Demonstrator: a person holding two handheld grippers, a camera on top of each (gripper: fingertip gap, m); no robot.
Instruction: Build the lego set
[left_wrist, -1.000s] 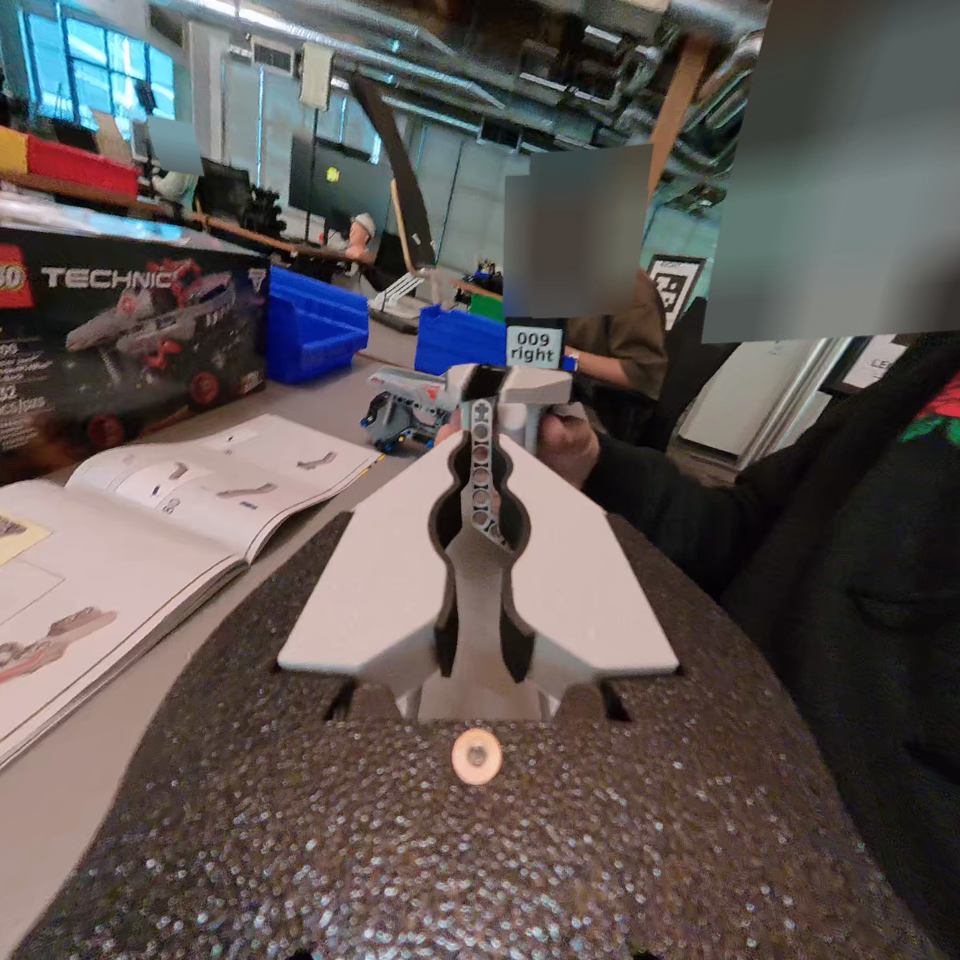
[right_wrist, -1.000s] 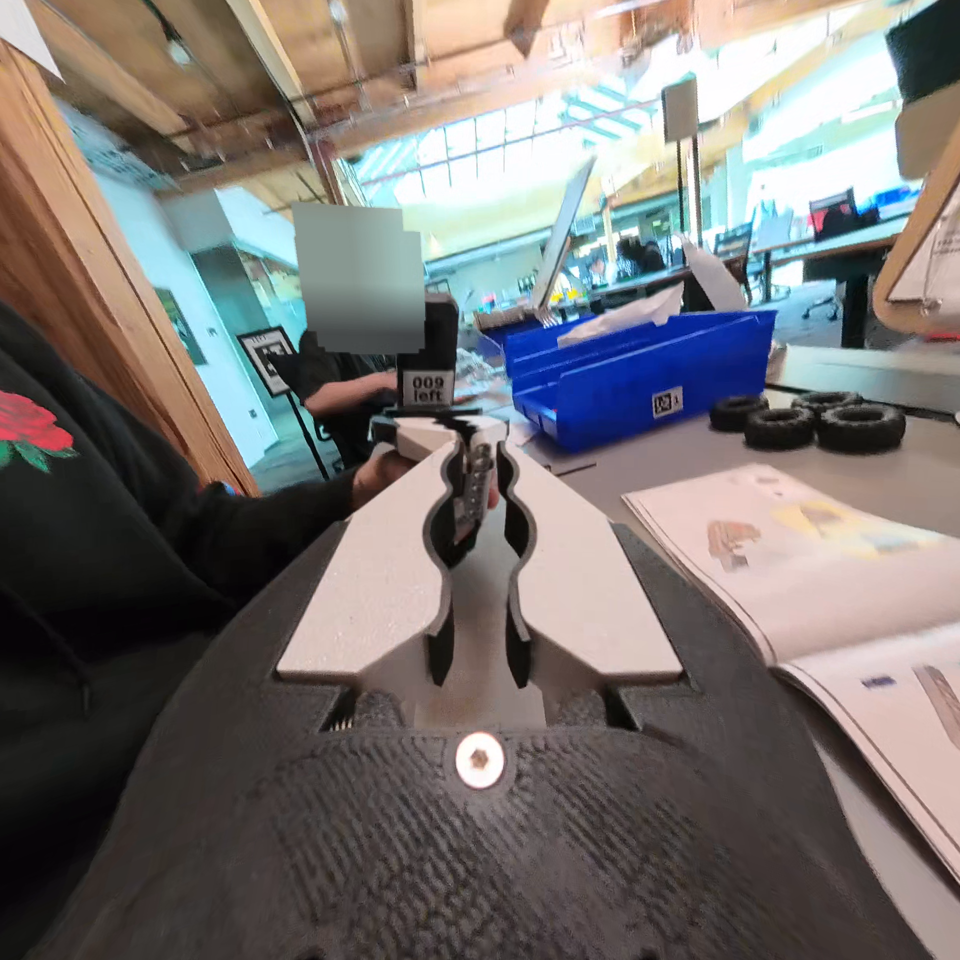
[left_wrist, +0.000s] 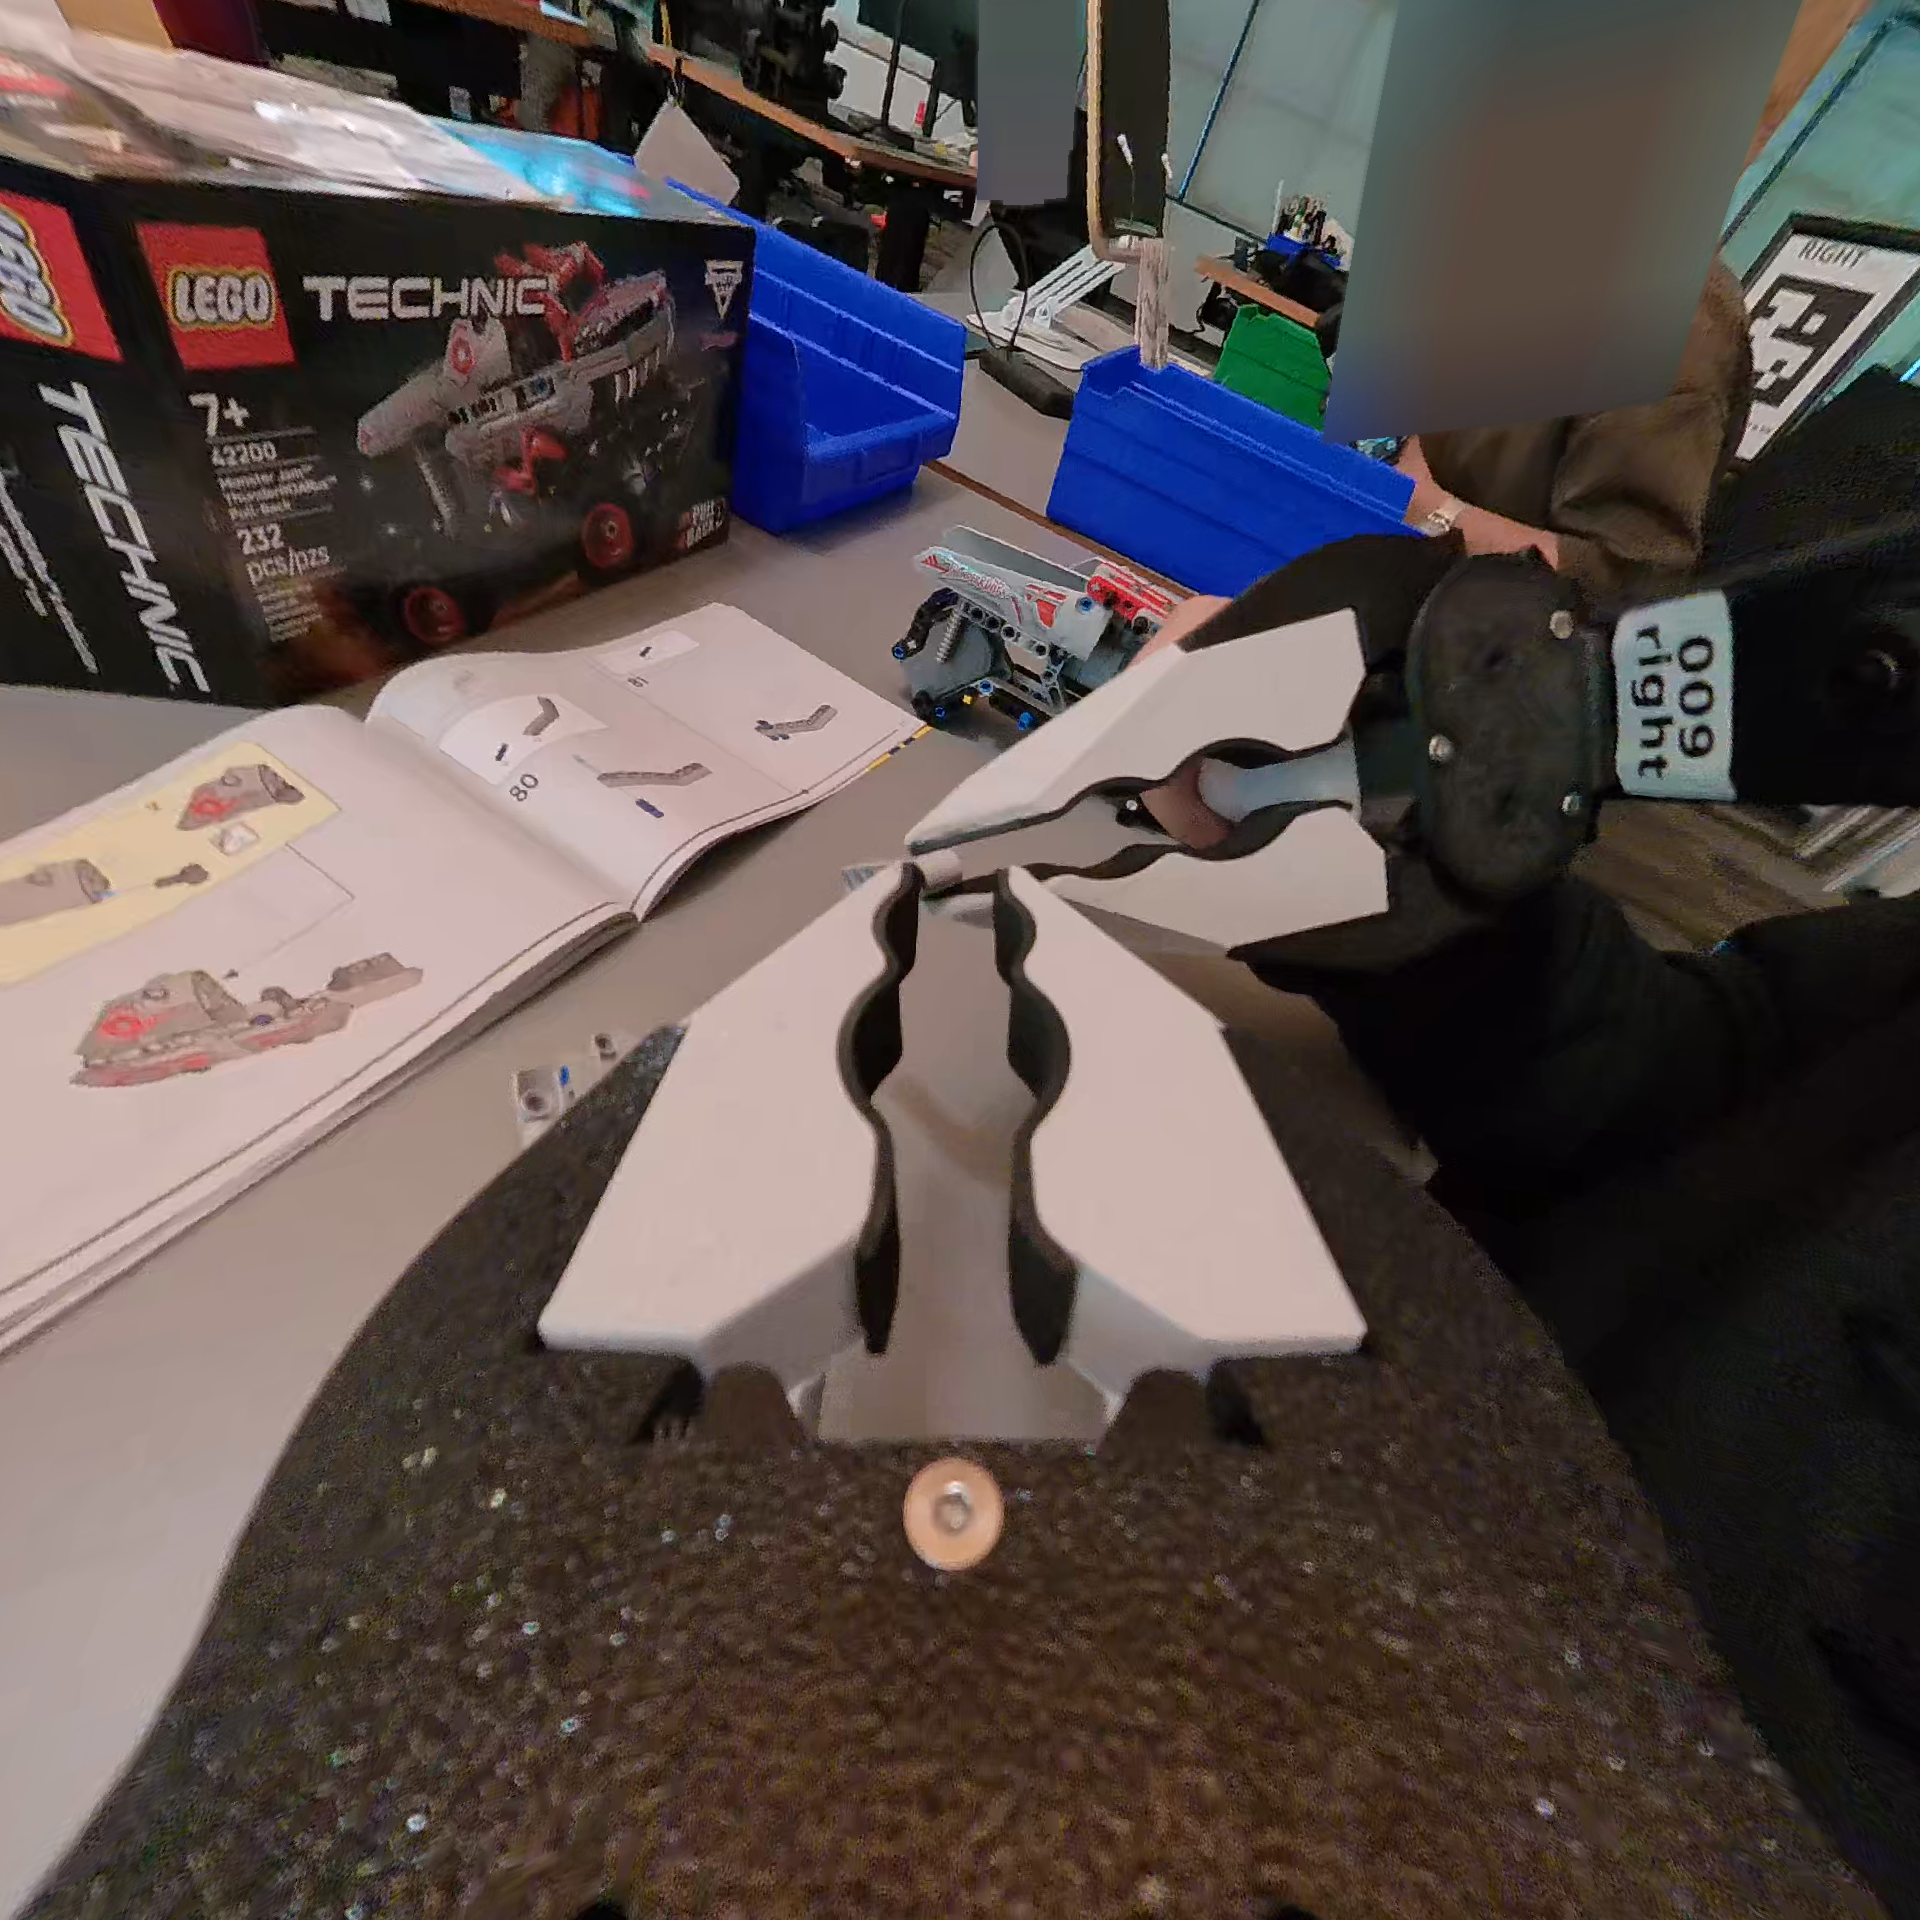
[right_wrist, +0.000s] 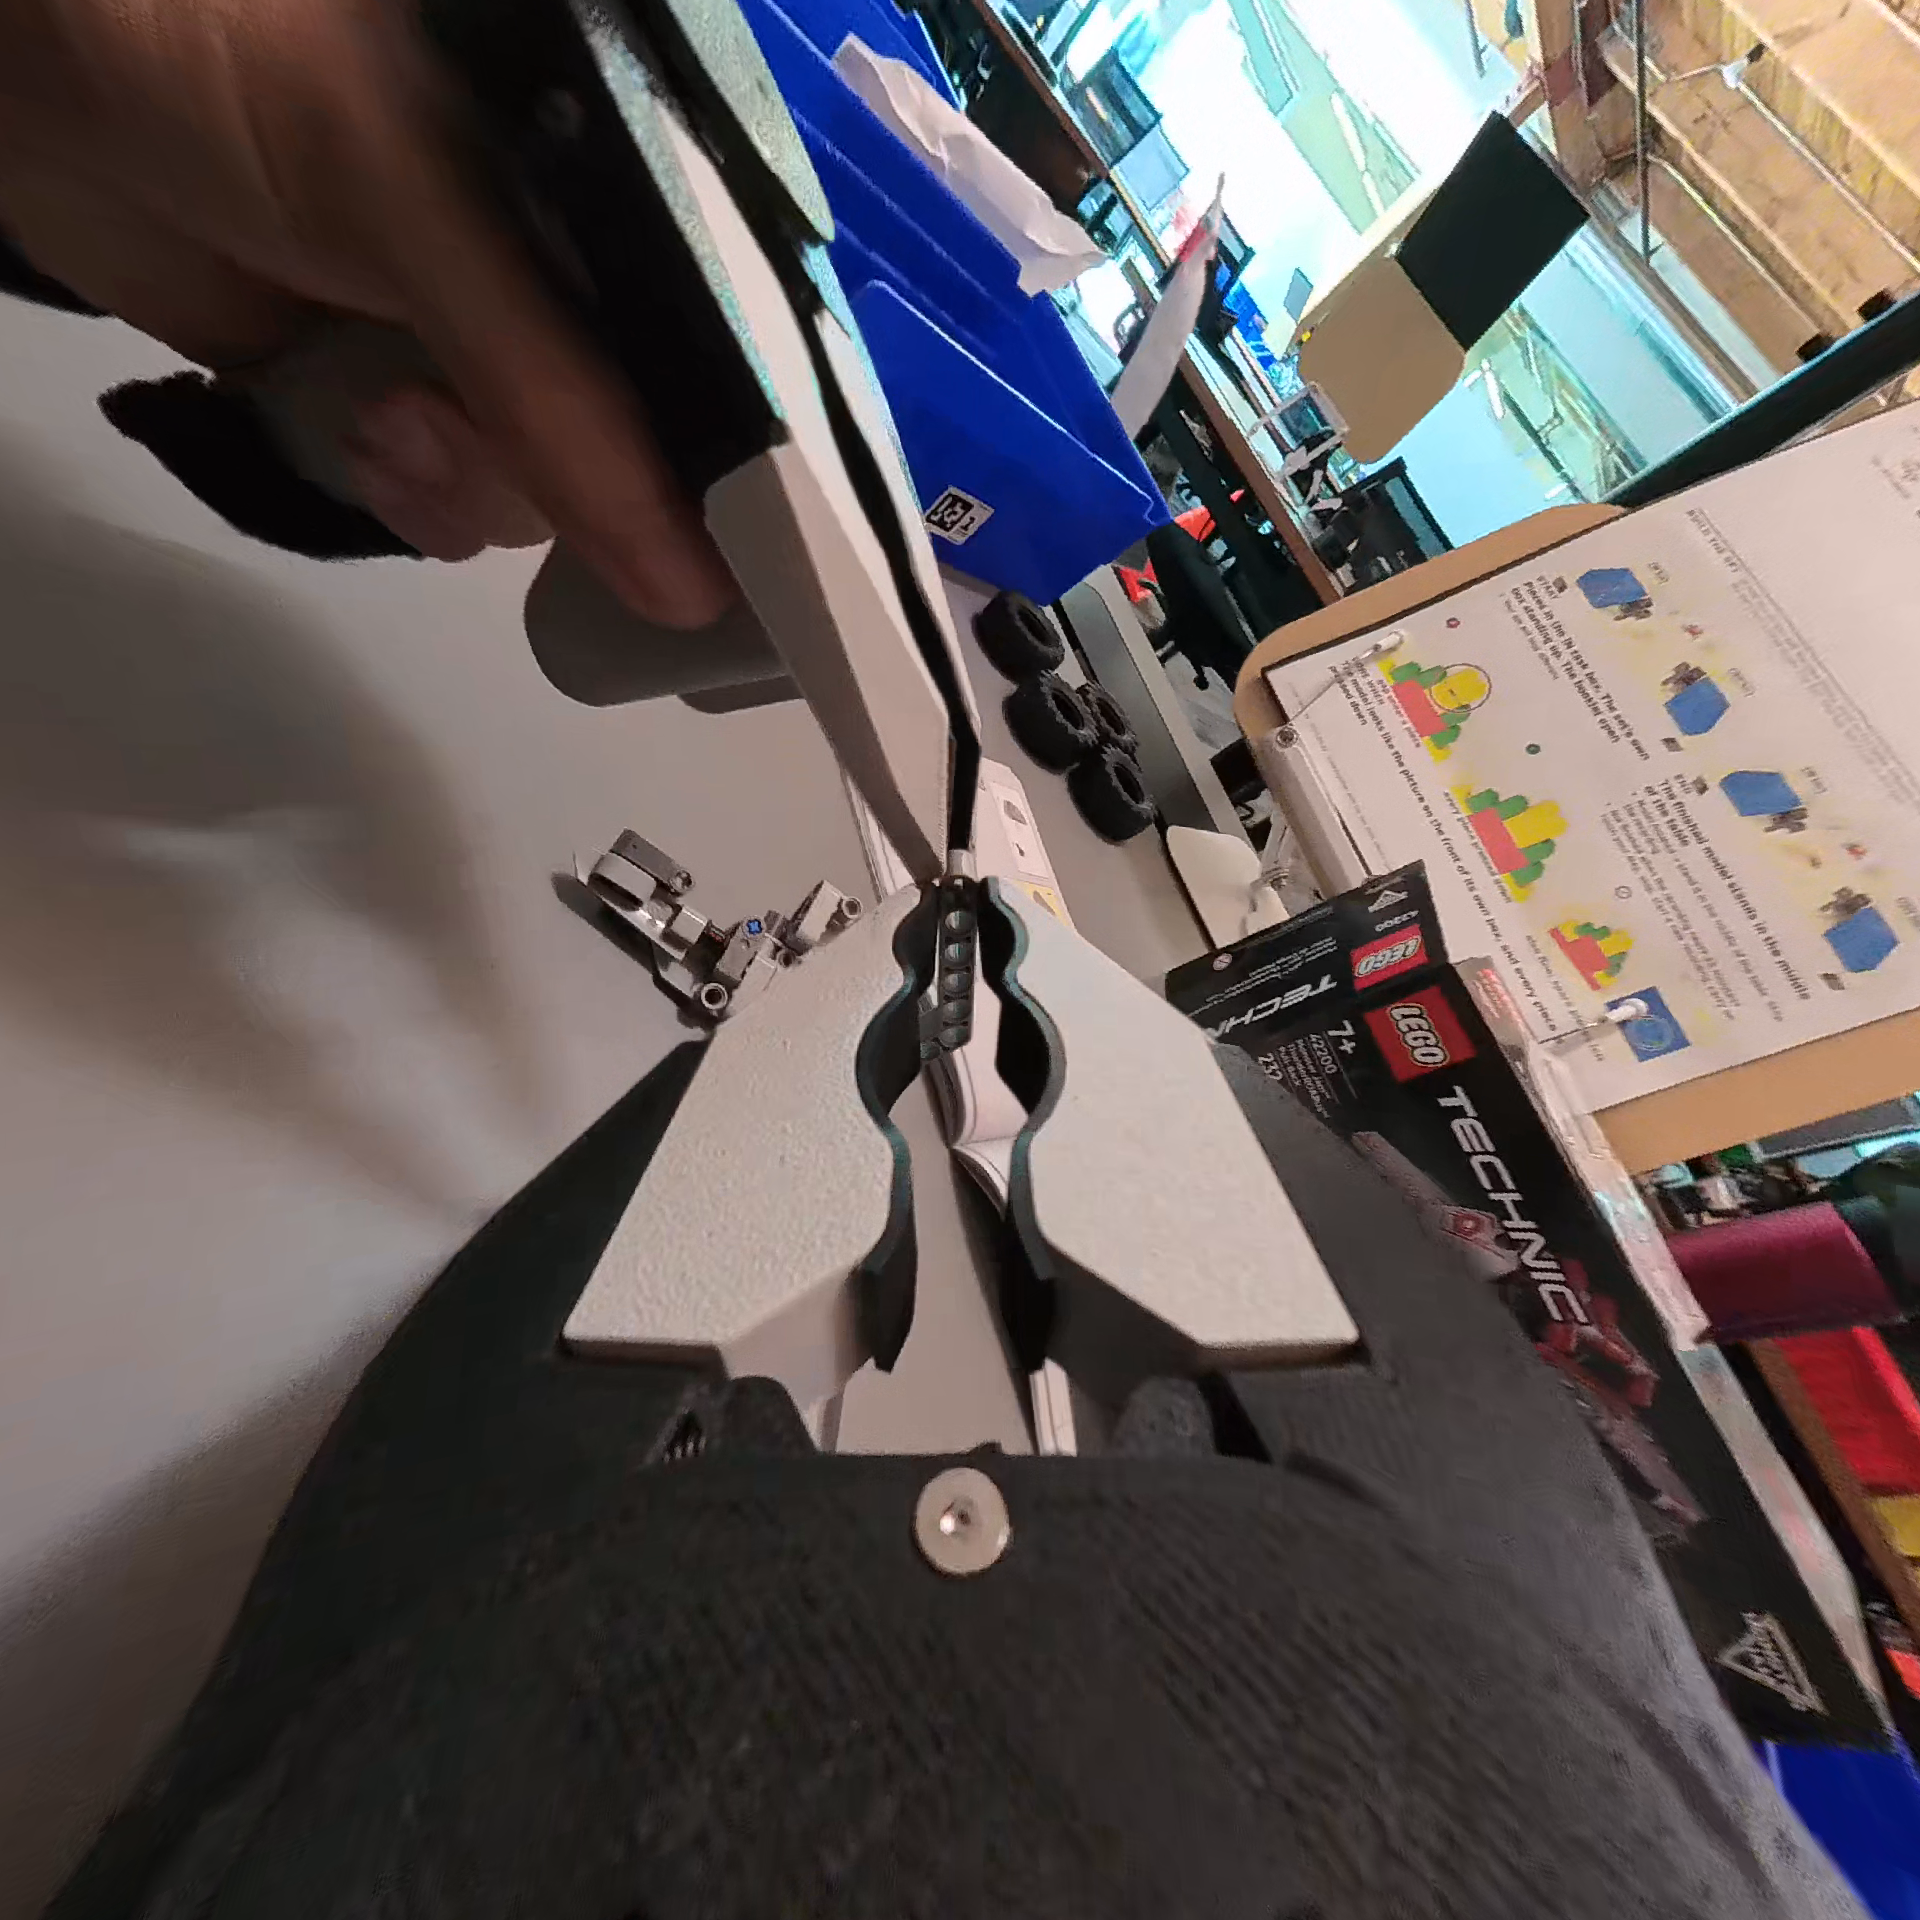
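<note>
The right gripper (right_wrist: 956, 904) was clamped on a dark grey holed beam (right_wrist: 951, 982), its tip meeting that of the left gripper (left_wrist: 956, 883). The left gripper's jaws stood slightly apart with nothing clearly between them; whether they nipped anything at the very tip I could not tell. This looked like a hand-over or a pin fit, so the beam wanted holding square while any pushing ran straight along its holes.

Just beyond, small grey pieces (right_wrist: 707, 935) lay loose on the table (right_wrist: 312, 1039) beside the open instruction booklet (left_wrist: 416, 862). Farther on sat the part-built truck (left_wrist: 1023, 634) and four black tyres (right_wrist: 1070, 717). At the back, one blue bin (left_wrist: 842, 416) showed empty where visible; another (right_wrist: 966, 343) held crumpled white paper (right_wrist: 935, 166).
</note>
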